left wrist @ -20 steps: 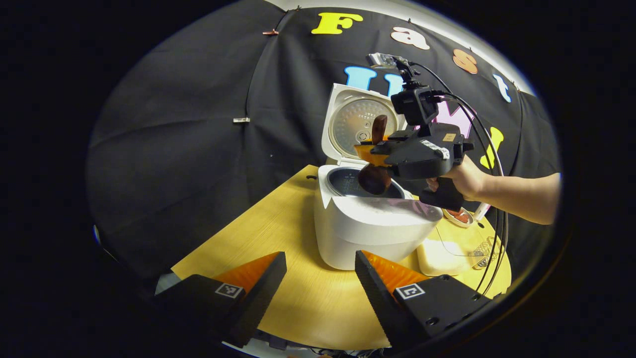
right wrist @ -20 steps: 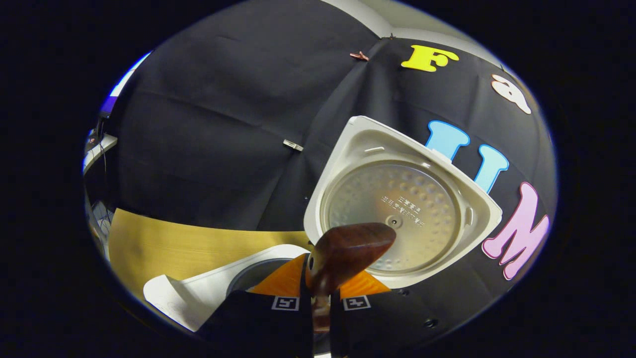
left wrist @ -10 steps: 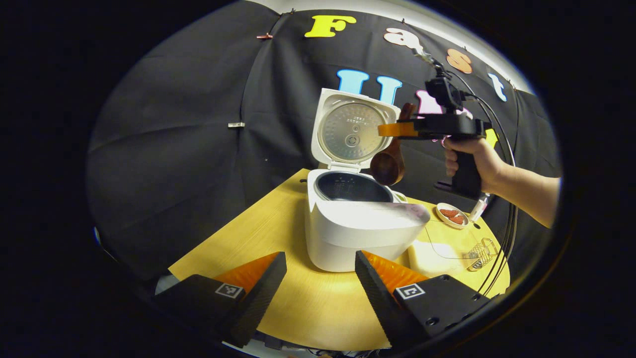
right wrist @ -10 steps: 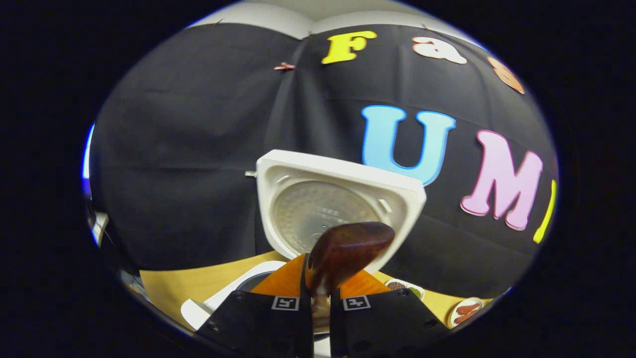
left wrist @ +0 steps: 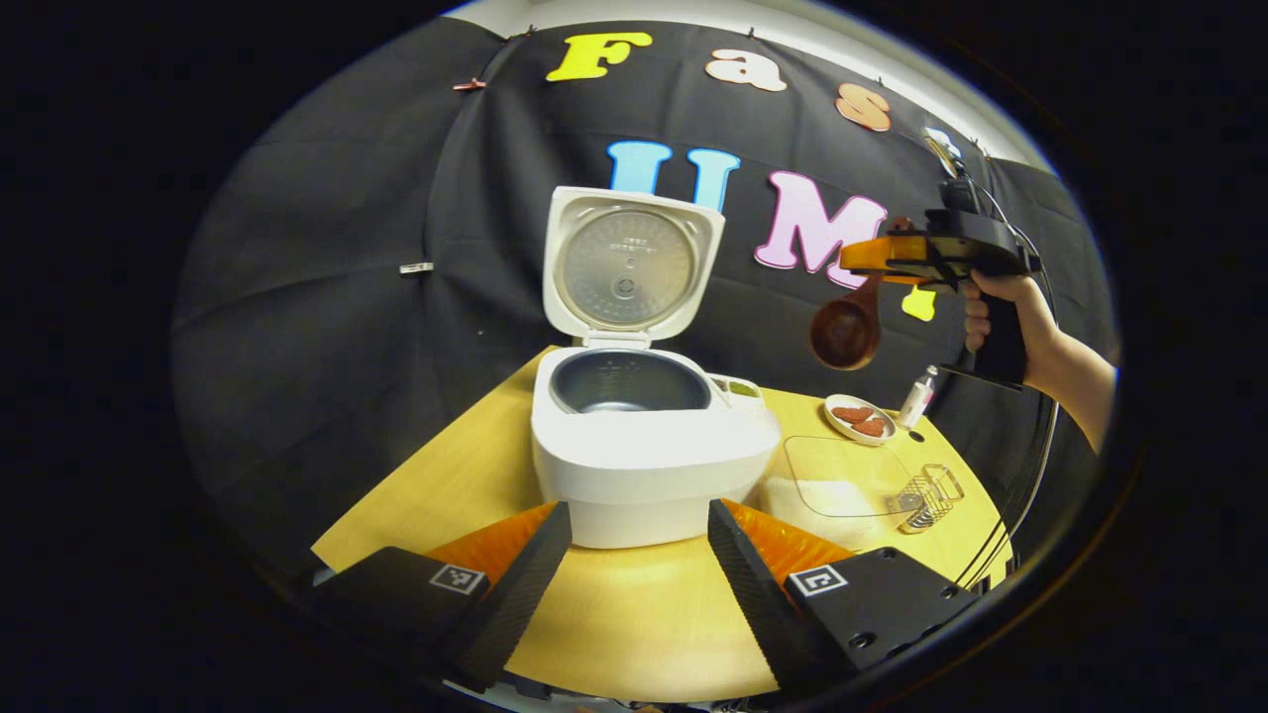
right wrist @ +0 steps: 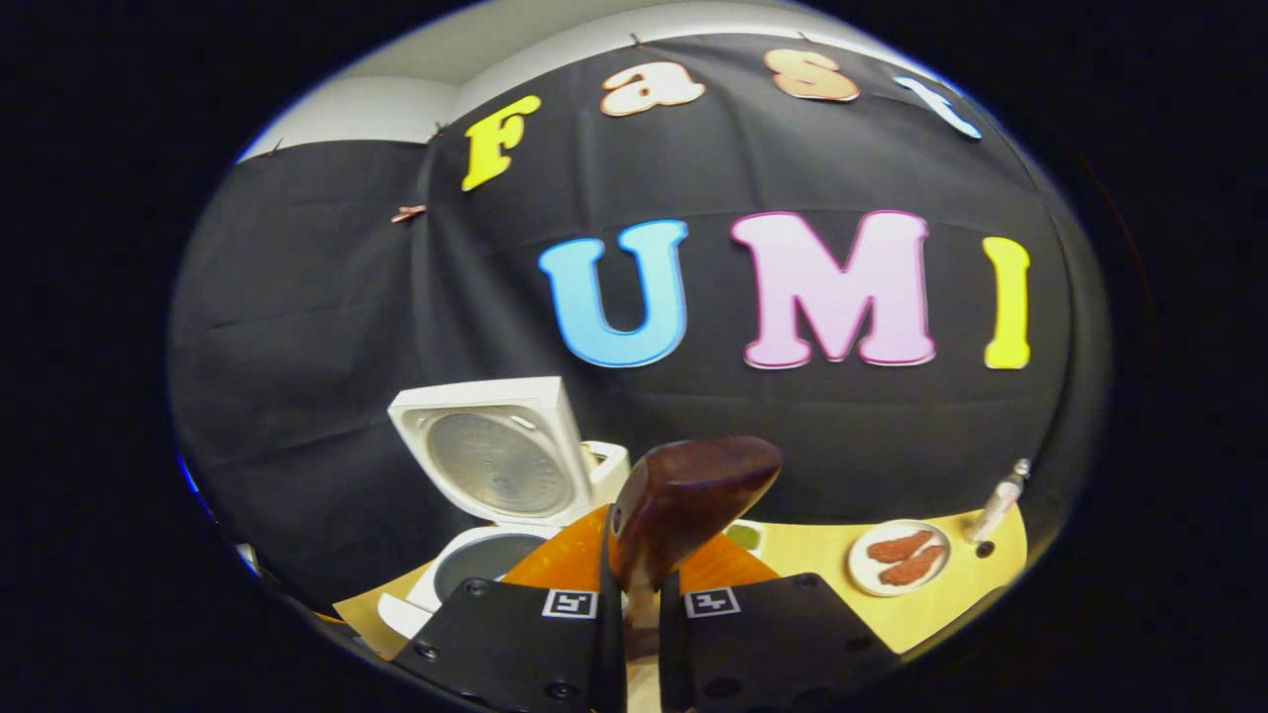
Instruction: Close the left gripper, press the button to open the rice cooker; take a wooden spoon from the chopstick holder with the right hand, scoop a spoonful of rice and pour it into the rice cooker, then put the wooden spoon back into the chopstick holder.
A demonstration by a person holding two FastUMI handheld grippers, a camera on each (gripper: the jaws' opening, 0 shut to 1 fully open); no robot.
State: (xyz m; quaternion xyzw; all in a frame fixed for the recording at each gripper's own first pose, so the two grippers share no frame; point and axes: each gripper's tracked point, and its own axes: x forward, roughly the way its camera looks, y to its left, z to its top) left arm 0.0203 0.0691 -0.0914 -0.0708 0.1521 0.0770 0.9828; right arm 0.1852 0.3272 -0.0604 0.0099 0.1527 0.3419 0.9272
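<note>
The white rice cooker [left wrist: 649, 456] stands open at the table's middle, its lid [left wrist: 629, 267] upright and its dark pot [left wrist: 629, 381] showing. My left gripper [left wrist: 639, 520] is open just in front of the cooker, holding nothing. To the right and above the table, my right gripper [left wrist: 872, 262] is shut on the handle of the dark wooden spoon [left wrist: 845, 335], whose bowl hangs in the air right of the cooker. In the right gripper view the spoon [right wrist: 684, 505] sticks up between that gripper's [right wrist: 634, 584] fingers, with the cooker lid [right wrist: 490, 460] to the lower left.
A clear container of white rice [left wrist: 832, 480] sits right of the cooker, with a wire holder [left wrist: 926, 490] beside it. Behind them are a small plate [left wrist: 860, 418] of red pieces and a little bottle [left wrist: 918, 396]. The yellow table [left wrist: 446, 485] ends at a curved front edge.
The right gripper has carried the spoon from over the cooker pot up and off to the right. The left gripper stays open, its view swung slightly so the cooker sits farther left.
</note>
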